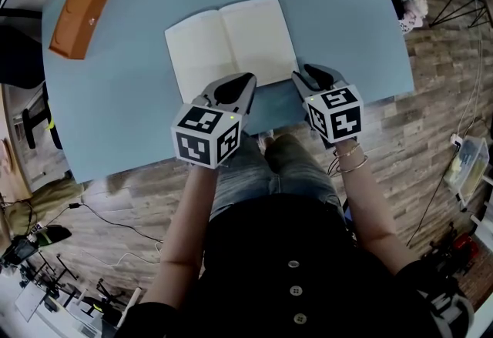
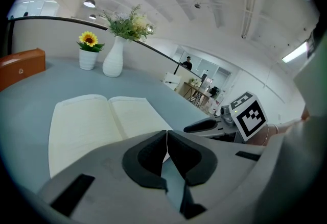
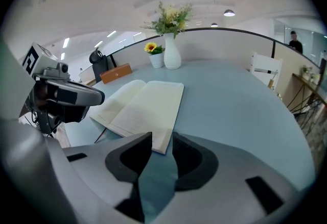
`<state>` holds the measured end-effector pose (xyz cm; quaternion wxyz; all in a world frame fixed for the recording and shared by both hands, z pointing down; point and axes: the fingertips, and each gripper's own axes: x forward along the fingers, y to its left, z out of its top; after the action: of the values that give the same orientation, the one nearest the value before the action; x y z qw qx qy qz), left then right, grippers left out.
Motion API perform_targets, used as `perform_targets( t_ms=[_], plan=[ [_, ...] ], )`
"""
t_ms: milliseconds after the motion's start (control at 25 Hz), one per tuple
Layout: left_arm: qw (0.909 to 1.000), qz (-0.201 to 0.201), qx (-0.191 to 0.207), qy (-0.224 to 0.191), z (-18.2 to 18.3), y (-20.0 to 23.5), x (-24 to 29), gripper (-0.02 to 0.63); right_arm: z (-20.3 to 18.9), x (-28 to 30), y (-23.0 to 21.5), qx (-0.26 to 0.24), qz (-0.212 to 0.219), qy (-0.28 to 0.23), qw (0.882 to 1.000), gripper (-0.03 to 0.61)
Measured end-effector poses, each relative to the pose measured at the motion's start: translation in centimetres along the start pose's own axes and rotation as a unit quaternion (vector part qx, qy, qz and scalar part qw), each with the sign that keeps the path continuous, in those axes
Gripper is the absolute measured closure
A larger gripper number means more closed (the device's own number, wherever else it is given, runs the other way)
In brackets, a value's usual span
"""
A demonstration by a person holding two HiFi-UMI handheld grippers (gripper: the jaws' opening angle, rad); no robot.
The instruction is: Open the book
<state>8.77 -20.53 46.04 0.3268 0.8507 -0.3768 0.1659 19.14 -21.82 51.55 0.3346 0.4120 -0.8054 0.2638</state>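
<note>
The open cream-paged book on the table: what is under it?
Only the pale blue tabletop shows around the open cream-paged book; whatever lies beneath its pages is covered.

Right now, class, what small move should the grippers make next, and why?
Probably draw both grippers back, clear of the book. It already lies open, flat on the table, so little seems left to do. The left gripper is shut over the book's near edge; the right gripper is open at its near corner, gripping nothing.
</note>
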Motion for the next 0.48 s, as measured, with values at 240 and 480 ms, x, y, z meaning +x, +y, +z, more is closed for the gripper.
perform_targets(
  t_ms=[240, 480],
  plan=[
    [0.9999, -0.008, 0.003, -0.005, 0.0, 0.8, -1.6, 0.598, 2.1, -0.4, 1.5, -0.008, -0.015, -0.033, 0.999, 0.453],
    [0.9998, -0.016, 0.014, -0.007, 0.3, 1.5, -3.0, 0.598, 4.0, -1.4, 3.1, 0.004, -0.028, -0.073, 0.997, 0.451]
  ],
)
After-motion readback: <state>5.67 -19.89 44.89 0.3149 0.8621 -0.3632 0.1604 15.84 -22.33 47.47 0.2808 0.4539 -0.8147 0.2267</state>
